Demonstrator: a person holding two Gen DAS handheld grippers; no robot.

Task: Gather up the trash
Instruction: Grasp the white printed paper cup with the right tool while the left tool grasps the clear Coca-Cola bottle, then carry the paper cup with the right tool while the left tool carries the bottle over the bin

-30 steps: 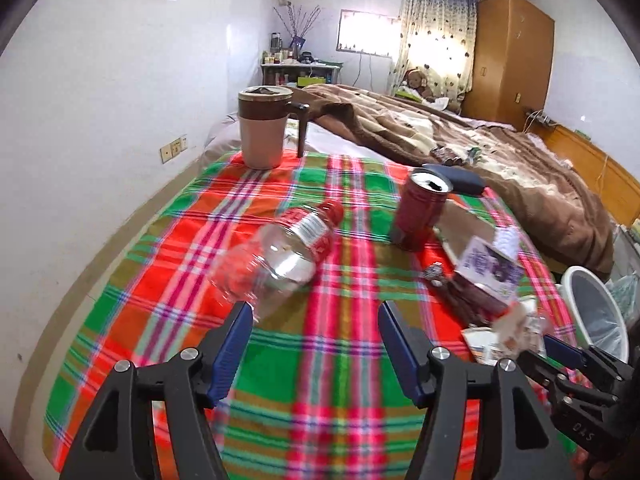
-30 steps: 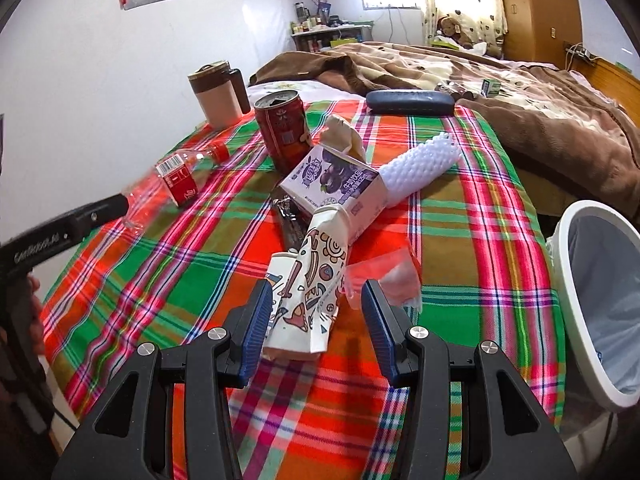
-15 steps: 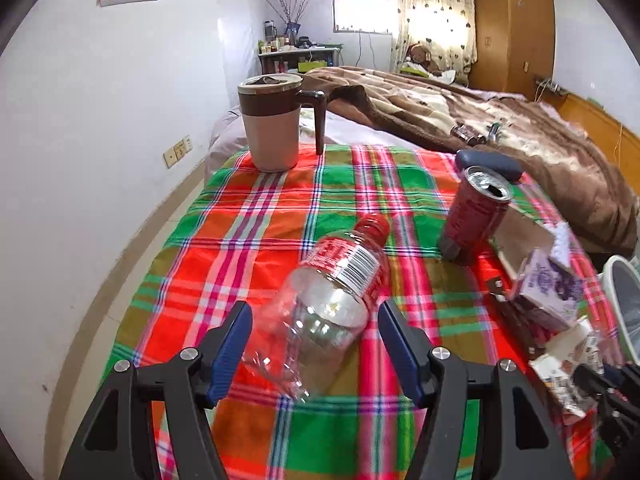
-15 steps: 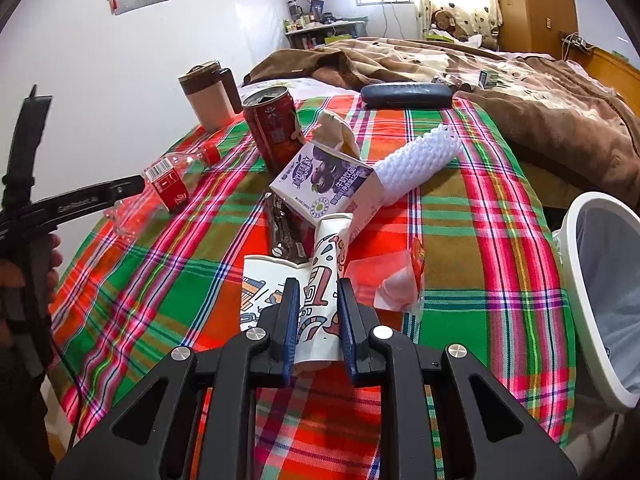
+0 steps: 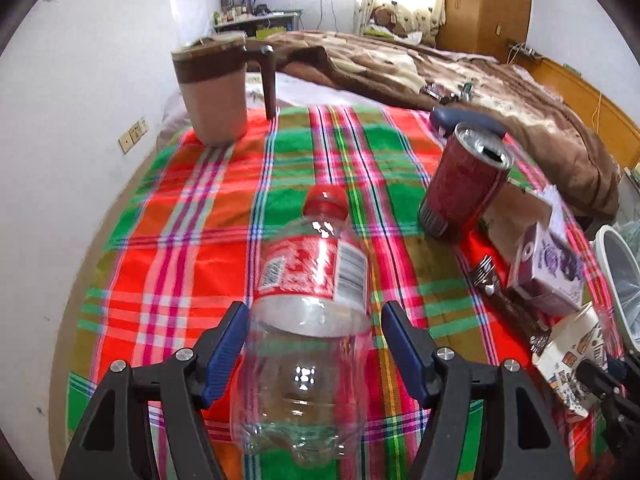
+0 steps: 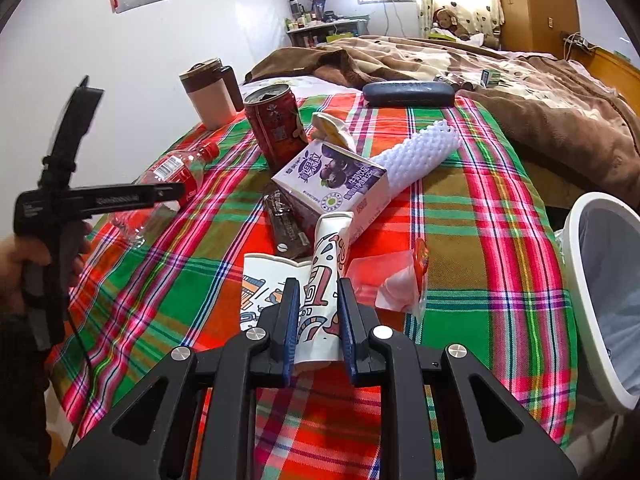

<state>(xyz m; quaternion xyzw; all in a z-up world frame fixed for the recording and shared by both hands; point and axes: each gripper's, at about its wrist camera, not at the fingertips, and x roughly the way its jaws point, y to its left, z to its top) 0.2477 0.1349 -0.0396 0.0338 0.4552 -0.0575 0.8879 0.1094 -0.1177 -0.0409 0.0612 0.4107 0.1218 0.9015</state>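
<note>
Left wrist view: the left tool [image 5: 314,346], blue ribbed pads parted and just widened, straddles a clear crumpled plastic bottle [image 5: 308,312] lying at 6 o'clock on the plaid tabletop [image 5: 180,216]; right wrist view: the right tool [image 6: 318,330] pinches a flattened printed paper cup [image 6: 322,280] at 6 o'clock, a smooth white bin [image 6: 582,300] at 3 o'clock.

Bottle [image 5: 312,280] lies left of can [image 5: 460,184], mug [image 5: 214,96] behind both.
</note>
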